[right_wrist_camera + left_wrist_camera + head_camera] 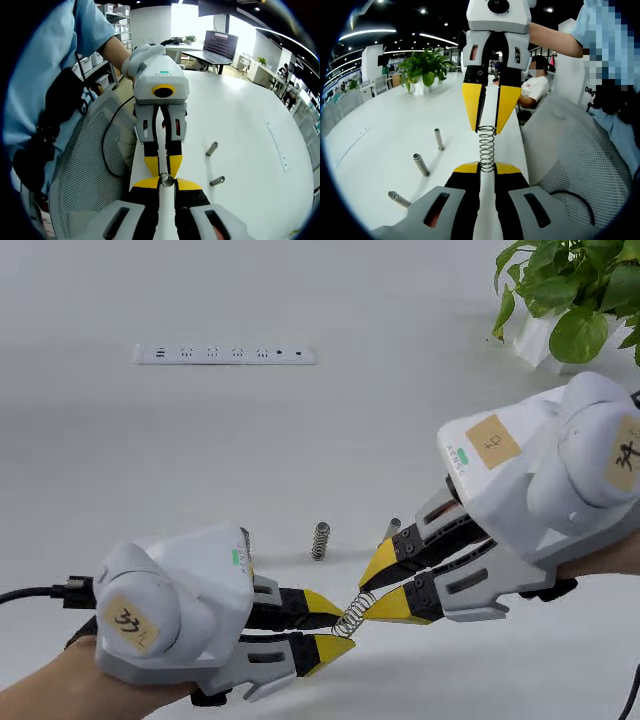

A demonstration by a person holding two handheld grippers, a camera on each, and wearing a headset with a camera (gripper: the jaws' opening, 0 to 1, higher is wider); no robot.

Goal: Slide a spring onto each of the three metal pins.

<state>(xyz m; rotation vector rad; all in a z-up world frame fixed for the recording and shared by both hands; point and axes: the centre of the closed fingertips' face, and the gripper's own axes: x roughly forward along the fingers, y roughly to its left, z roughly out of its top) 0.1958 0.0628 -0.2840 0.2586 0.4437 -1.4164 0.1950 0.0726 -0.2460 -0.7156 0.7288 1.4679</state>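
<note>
A small steel spring point(352, 615) hangs in the air between the two grippers, one end in each. My left gripper point(345, 625), coming from the lower left, is shut on its near end point(486, 150). My right gripper point(365, 602), reaching in from the right, is shut on the other end point(165, 179). On the white table behind them stand a bare metal pin point(390, 530) and a pin carrying a spring point(320, 540). The left gripper view shows the bare pin point(438, 139) and two pins with springs point(421, 164) point(399, 199).
A white power strip point(223, 354) lies at the back of the table. A potted plant point(575, 290) stands at the back right. A black cable point(30, 593) trails from the left gripper. A mesh chair point(570, 150) sits beside the table edge.
</note>
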